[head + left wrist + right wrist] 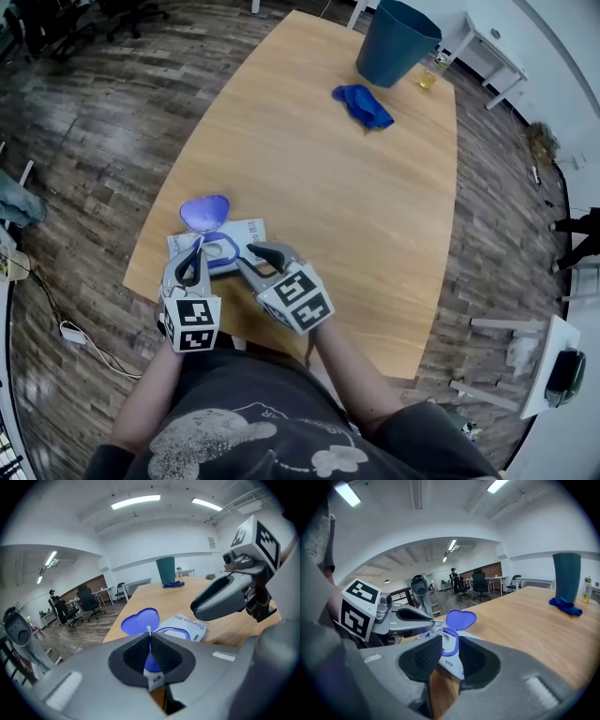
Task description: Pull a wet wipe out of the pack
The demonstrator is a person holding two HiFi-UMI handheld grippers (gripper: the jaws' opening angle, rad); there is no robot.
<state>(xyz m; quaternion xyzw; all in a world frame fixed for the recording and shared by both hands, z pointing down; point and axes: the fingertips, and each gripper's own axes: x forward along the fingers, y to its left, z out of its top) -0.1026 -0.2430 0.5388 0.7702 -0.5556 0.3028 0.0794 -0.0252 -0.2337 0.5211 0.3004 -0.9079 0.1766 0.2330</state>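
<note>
The left tongs (200,247) are pressed together on a white sliver of wipe (149,630), which only the left gripper view shows. Just beside them, the right tongs (251,257) pinch the near end of the pack (246,231), plain only in the right gripper view. The pack lies under both tongs near the table (356,206) edge, with its lid (204,211) open beyond them. Bare table runs ahead to a cloth (363,105) and a bin (396,42).

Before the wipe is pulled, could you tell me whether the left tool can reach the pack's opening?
Probably yes: the lid is flipped back, the left tool sits right at the opening, and the right tool holds the pack by its end.
</note>
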